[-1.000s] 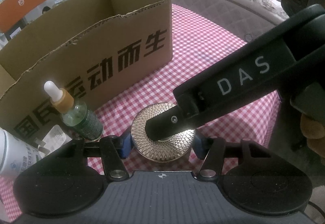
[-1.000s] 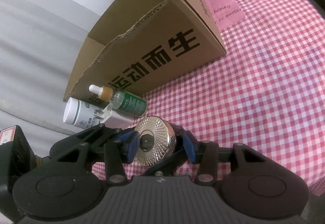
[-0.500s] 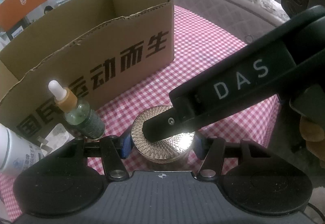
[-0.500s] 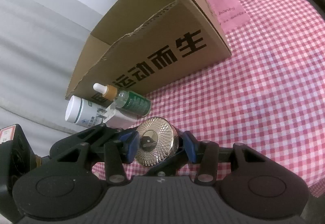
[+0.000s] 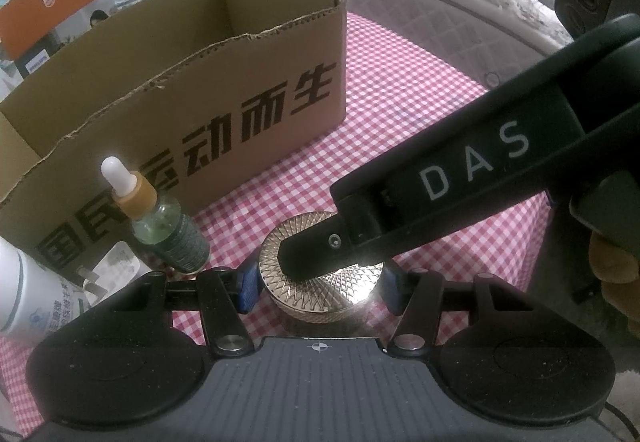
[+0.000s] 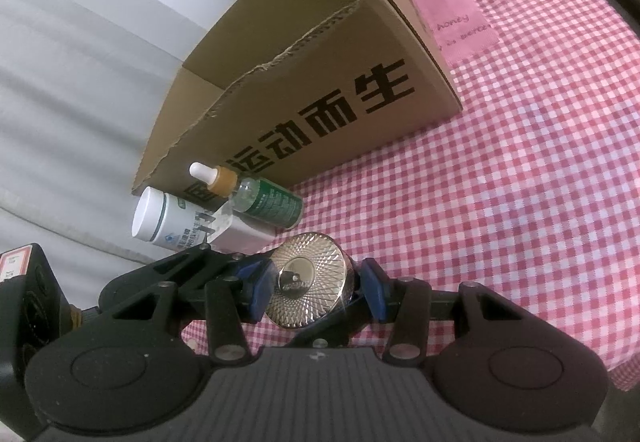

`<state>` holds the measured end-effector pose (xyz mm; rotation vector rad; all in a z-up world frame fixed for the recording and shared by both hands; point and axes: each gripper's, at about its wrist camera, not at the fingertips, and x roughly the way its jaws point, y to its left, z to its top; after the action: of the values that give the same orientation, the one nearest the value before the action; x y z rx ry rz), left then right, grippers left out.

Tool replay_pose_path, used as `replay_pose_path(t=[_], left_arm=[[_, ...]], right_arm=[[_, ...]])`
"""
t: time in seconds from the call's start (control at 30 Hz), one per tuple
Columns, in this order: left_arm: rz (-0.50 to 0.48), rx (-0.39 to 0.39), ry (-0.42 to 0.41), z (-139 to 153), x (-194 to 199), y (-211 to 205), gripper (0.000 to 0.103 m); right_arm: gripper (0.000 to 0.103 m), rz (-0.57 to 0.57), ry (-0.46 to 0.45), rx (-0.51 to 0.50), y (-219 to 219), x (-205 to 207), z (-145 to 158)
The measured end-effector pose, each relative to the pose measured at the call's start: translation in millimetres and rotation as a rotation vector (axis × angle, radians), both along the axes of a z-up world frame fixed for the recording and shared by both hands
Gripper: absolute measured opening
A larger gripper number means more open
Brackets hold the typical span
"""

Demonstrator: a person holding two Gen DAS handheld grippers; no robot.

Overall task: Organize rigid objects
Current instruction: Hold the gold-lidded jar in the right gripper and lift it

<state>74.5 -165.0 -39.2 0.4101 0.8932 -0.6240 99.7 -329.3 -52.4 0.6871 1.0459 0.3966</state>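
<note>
Right now both tools are at the shiny gold jar (image 5: 320,284). It sits between the blue pads of the left gripper (image 5: 320,282), which look to hold its sides. The right gripper (image 6: 318,288) has it between its pads too, and they seem to squeeze the lid. Just ahead and to the left stand a green dropper bottle (image 5: 168,230) and a white bottle (image 6: 164,219). Farther ahead is the cardboard box (image 5: 240,89). I think the jar is hard, smooth and a bit heavy, so it may slip. Grab it low on its round sides.
</note>
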Motion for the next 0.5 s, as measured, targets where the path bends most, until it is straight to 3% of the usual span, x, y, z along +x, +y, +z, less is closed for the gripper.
replay_pose_path(t=[0.5], left_arm=[[0.011,-0.017,-0.039,11,-9,0,0.057]], right_arm=[[0.051,0.006,-0.038,-0.013,2,-8,15]])
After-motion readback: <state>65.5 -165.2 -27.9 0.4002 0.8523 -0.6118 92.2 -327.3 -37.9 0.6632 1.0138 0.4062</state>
